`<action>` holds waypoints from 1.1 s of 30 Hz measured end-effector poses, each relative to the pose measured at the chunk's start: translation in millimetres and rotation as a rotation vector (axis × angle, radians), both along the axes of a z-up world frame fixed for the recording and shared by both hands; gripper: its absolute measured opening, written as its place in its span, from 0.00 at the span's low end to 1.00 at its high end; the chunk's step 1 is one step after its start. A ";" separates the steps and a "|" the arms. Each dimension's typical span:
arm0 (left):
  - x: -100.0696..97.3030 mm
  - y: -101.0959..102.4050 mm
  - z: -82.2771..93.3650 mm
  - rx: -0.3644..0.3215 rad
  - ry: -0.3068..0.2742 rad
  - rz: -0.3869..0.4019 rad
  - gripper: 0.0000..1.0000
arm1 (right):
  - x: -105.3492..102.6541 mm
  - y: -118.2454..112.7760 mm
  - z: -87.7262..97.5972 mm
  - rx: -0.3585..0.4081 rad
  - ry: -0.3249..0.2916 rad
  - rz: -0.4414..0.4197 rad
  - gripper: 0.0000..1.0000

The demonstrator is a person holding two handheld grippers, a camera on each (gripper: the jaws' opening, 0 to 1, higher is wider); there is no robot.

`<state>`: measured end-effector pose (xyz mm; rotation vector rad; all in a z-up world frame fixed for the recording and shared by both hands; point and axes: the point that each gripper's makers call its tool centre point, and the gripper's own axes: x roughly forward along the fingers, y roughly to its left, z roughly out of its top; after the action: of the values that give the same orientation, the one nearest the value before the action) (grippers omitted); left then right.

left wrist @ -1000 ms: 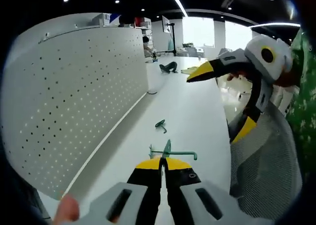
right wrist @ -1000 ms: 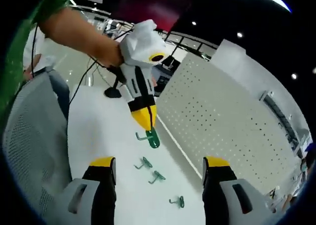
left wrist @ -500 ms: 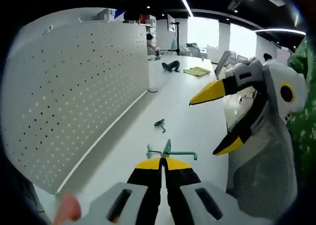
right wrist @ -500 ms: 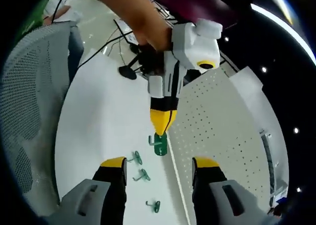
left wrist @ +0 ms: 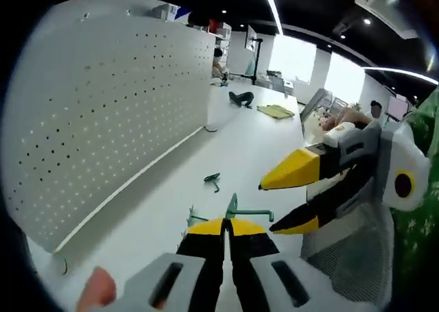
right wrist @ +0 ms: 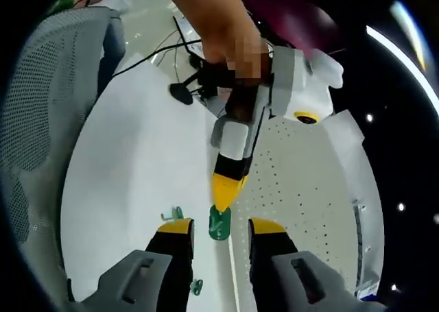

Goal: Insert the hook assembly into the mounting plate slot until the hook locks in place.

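My left claw [left wrist: 226,224] clamped on a hook assembly [left wrist: 232,210] above the worktop [left wrist: 260,144], pegboard plate [left wrist: 103,113] upright to its left, a loose hook [left wrist: 212,180] lying ahead, my right claw [left wrist: 291,201] just right, mesh chair [left wrist: 350,257] behind that.

A long white tabletop [left wrist: 260,140] runs away toward bright windows [left wrist: 302,58] — ceiling strip lights [left wrist: 274,3] glow overhead. Far down it lie a dark object [left wrist: 240,97] and a yellowish sheet [left wrist: 276,111] (too small to identify). A grey mesh chair back [right wrist: 34,113] stands beside the tabletop's edge. Black cables [right wrist: 161,44] trail across the surface to a dark round base [right wrist: 181,92].
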<state>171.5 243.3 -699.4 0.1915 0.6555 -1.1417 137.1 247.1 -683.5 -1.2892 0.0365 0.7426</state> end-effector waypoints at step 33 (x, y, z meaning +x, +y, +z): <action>-12.4 -5.2 -6.4 -0.074 0.339 0.118 0.02 | 9.5 -5.7 -13.3 -0.110 -0.027 0.011 0.09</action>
<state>159.1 238.1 -705.8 -0.1064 0.9099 -1.0915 146.5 241.4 -696.7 -1.4048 0.0484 0.7410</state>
